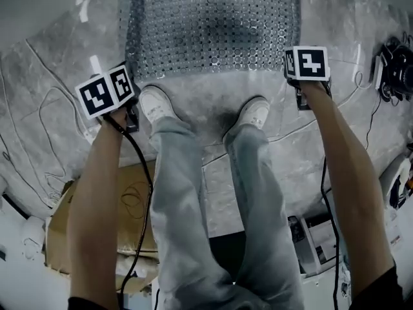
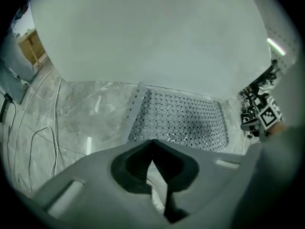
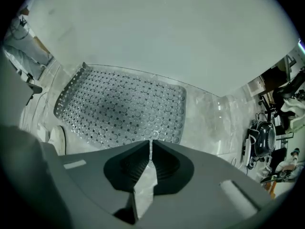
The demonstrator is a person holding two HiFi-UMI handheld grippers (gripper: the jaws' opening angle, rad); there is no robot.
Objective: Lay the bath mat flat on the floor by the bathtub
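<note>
Tongs first: left tongs have the jaws pressed together with nothing between them, and its own view shows only floor behind the tips. Right tongs are the same, tips together, and the pale wedge below them reads as floor seen through the gap, not a pinched item. The bath mat lies spread on the marble floor, its long edge right along the foot of the bathtub, studs up, no folds that I can see. Both tongs point down and hang off the floor, on the side of the mat away from the bathtub, one near each corner, which fits a two-corner spread so the mat went down square to the tub wall. The person's shoes stand just off that same edge, away from the bathtub, touching or nearly so. My read is that the task is effectively done, since empty shut jaws held clear of the mat suggest nothing is left to carry. One check: the short edge on the left-tongs side may sit slightly raised, but I can't confirm it. If so, press it down.
</note>
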